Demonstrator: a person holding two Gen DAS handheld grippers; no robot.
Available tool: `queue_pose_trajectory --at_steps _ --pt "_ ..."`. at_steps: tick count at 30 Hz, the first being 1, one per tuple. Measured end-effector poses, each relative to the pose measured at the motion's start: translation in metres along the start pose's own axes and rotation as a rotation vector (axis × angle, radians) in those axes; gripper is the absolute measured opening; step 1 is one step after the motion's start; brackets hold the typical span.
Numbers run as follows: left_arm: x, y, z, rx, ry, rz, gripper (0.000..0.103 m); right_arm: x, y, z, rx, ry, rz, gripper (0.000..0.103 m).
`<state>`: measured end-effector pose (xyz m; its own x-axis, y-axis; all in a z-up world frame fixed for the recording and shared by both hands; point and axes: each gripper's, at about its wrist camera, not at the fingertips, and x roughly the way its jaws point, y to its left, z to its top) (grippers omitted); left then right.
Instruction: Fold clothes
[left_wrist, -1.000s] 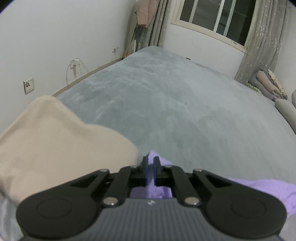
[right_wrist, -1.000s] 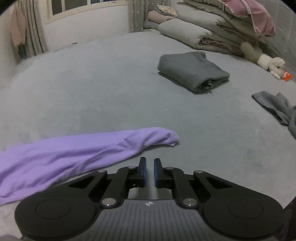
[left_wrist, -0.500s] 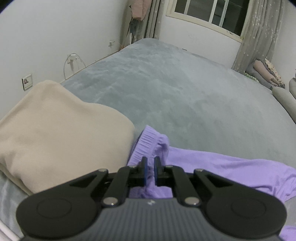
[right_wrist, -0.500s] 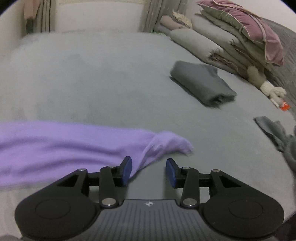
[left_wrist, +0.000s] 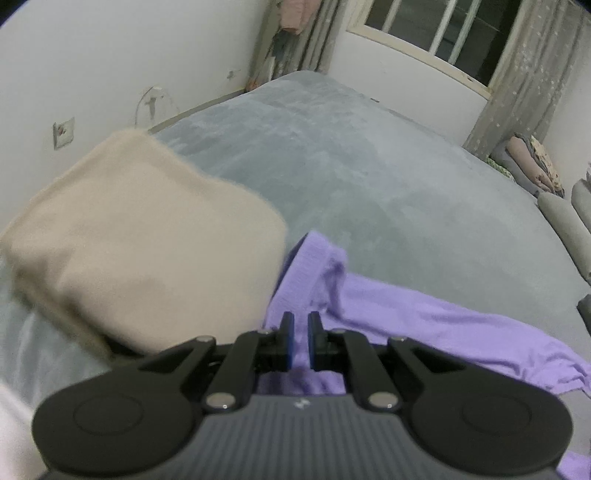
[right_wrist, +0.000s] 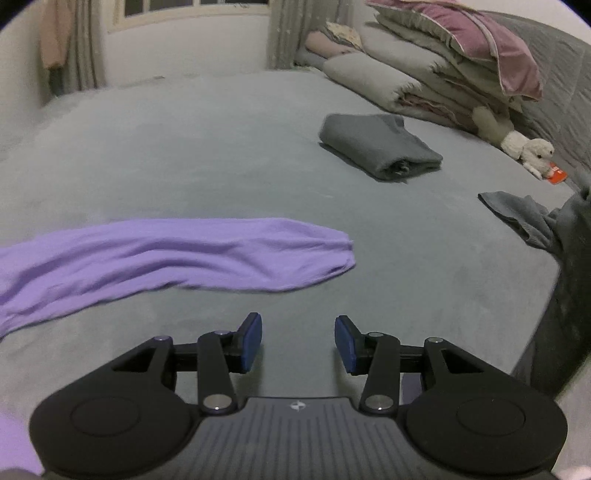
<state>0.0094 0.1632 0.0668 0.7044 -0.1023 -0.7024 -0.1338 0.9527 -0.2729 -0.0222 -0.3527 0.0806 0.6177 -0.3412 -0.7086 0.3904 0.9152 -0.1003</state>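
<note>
A long purple garment (left_wrist: 424, 325) lies stretched across the grey bed (left_wrist: 351, 177). My left gripper (left_wrist: 297, 341) is shut on its ribbed end (left_wrist: 314, 258), which rests against a folded beige garment (left_wrist: 147, 240). In the right wrist view the other end of the purple garment (right_wrist: 192, 254) lies flat on the bed, its tip just ahead and slightly right of my right gripper (right_wrist: 298, 341). That gripper is open, holds nothing and hovers low over the grey cover.
A folded grey garment (right_wrist: 380, 147) sits ahead on the right. A crumpled grey cloth (right_wrist: 524, 218) hangs over the bed's right edge. Stacked bedding (right_wrist: 443, 62) and a plush toy (right_wrist: 524, 147) line the far right. A wall (left_wrist: 110, 66) borders the bed on the left.
My right gripper opened and let go of the purple end, which now lies flat ahead of it. My left gripper stayed shut on the other end, now beside the beige garment.
</note>
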Motion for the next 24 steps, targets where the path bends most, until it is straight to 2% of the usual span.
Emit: queue_pose_trajectory --at_steps 3,6,8,10,14,16,18,19,24 --pt "-0.014 0.011 -0.014 -0.036 0.007 -0.002 0.006 -0.019 0.001 -0.020 -0.008 -0.009 0.028 0.043" --pt "-0.035 0.022 -0.027 -0.069 -0.018 -0.018 0.008 -0.043 0.006 -0.039 -0.018 -0.042 0.058 0.043" --pt "-0.050 0.027 -0.036 -0.067 -0.044 -0.009 0.017 -0.055 0.007 -0.051 -0.014 -0.063 0.090 0.043" --pt "-0.062 0.030 -0.045 -0.040 -0.068 0.012 0.024 -0.066 0.011 -0.061 -0.027 -0.080 0.129 0.043" --pt "-0.071 0.033 -0.052 0.008 -0.097 0.039 0.024 -0.075 0.025 -0.077 -0.083 -0.059 0.222 0.044" --pt "-0.068 0.028 -0.056 0.049 -0.079 0.028 0.026 -0.079 0.032 -0.085 -0.111 -0.048 0.268 0.044" --pt "-0.065 0.021 -0.058 0.086 -0.057 -0.006 0.035 -0.083 0.039 -0.093 -0.139 -0.037 0.315 0.044" --pt "-0.063 0.018 -0.060 0.099 -0.049 0.003 0.043 -0.085 0.042 -0.097 -0.153 -0.031 0.332 0.044" --pt "-0.056 0.011 -0.064 0.155 -0.045 0.066 0.042 -0.082 0.038 -0.104 -0.164 -0.007 0.334 0.044"
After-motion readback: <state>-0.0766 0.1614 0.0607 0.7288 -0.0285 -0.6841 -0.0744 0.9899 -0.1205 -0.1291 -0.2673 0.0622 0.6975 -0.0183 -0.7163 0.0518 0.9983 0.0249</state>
